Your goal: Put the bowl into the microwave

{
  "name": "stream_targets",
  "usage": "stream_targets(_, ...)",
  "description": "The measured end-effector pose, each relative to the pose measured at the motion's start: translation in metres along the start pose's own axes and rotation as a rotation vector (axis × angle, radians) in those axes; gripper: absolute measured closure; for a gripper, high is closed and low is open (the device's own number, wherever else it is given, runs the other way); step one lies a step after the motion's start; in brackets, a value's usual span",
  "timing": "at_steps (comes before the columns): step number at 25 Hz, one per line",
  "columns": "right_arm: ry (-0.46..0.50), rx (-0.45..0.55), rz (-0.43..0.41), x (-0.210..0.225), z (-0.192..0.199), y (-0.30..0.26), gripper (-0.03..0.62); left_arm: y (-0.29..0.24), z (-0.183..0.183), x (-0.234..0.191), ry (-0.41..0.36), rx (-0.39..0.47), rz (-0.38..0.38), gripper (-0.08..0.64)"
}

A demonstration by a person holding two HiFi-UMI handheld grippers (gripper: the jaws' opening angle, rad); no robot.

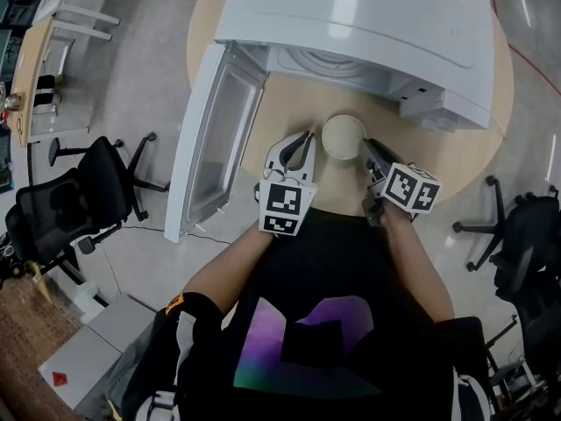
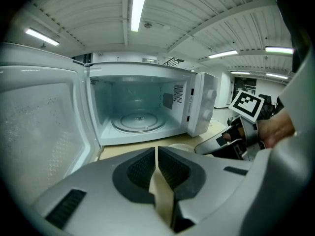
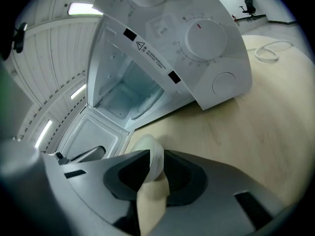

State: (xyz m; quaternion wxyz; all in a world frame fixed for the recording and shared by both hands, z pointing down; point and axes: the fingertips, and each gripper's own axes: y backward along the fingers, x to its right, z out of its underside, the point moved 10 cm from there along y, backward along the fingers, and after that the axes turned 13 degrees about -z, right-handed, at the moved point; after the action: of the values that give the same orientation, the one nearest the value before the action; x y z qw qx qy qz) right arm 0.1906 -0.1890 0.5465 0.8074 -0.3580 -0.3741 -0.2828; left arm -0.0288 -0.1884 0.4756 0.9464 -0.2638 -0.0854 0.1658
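A small cream bowl (image 1: 343,136) stands on the round wooden table (image 1: 456,160), just in front of the white microwave (image 1: 368,24). The microwave's door (image 1: 215,139) hangs wide open to the left. In the left gripper view its cavity holds only a glass turntable (image 2: 139,122). My right gripper (image 1: 367,146) is at the bowl's right side. In the right gripper view it (image 3: 151,167) is shut on the bowl's rim (image 3: 154,151). My left gripper (image 1: 298,147) hovers just left of the bowl, apart from it. Its jaws (image 2: 156,157) are shut with nothing between them.
The open door stands out past the table's left edge. A white cable (image 3: 268,50) lies on the table right of the microwave. Black office chairs (image 1: 74,191) (image 1: 526,235) stand on the floor at both sides, and a desk (image 1: 44,51) at far left.
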Motion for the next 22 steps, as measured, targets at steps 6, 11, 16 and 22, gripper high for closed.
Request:
stream_targets(6, -0.078, 0.005, -0.017, 0.005, 0.003, -0.001, 0.517, -0.002, 0.001, 0.000, -0.004, -0.009, 0.000, 0.511)
stream_targets(11, -0.126, 0.021, -0.039, 0.008, 0.004, -0.002, 0.518, -0.001, 0.003, -0.002, -0.009, -0.016, -0.004, 0.511)
stream_targets(16, -0.174, 0.039, -0.058, 0.010, 0.004, -0.004, 0.518, 0.000, 0.005, -0.004, -0.009, -0.023, -0.006, 0.511)
stream_targets(22, -0.283, 0.081, -0.096, 0.015, 0.006, -0.006, 0.518, 0.000, 0.005, -0.006, -0.011, -0.026, -0.006, 0.511)
